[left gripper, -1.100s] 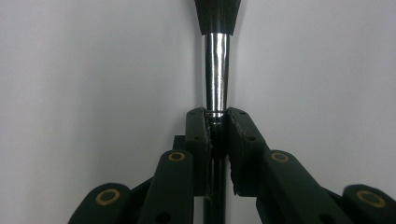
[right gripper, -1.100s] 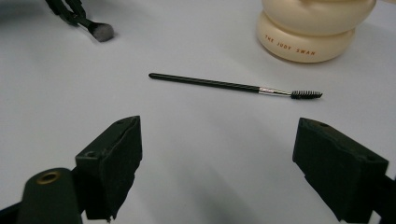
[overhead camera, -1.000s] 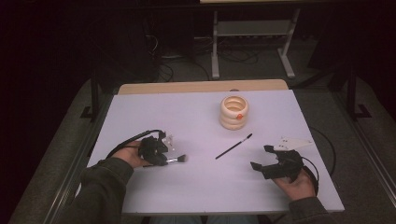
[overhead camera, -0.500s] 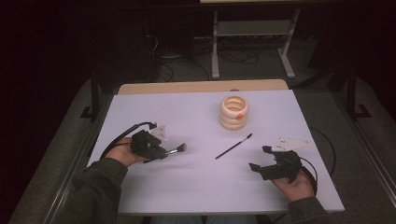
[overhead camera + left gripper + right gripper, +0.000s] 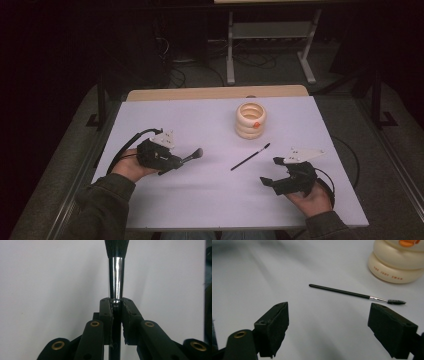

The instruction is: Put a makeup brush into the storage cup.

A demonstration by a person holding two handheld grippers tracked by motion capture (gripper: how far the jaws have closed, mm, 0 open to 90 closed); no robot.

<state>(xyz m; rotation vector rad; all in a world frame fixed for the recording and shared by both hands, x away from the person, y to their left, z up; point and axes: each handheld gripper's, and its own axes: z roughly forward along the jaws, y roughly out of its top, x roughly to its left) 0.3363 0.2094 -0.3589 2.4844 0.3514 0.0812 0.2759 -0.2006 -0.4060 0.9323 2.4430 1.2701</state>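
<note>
My left gripper point(image 5: 172, 163) is shut on a makeup brush point(image 5: 192, 156), raised a little off the white table point(image 5: 210, 200) at the left, bristles pointing right. In the left gripper view the pads point(image 5: 128, 315) clamp the brush point(image 5: 116, 277) just below its chrome ferrule. A thin black spoolie wand point(image 5: 250, 156) lies flat near the middle of the table. My right gripper point(image 5: 269, 181) stands open at the front right, apart from the wand. In the right gripper view the wand point(image 5: 352, 293) lies beyond the wide-apart jaws of my right gripper point(image 5: 337, 322).
A cream ribbed holder point(image 5: 250, 119) with an orange mark stands behind the wand, also seen in the right gripper view as the holder point(image 5: 398, 265). Cables trail from both grippers. The table's edges drop to a grey floor, with a metal stand point(image 5: 270, 45) behind.
My left gripper has lifted the makeup brush up and slightly away from the front edge. The right gripper, the wand and the holder have stayed put.
</note>
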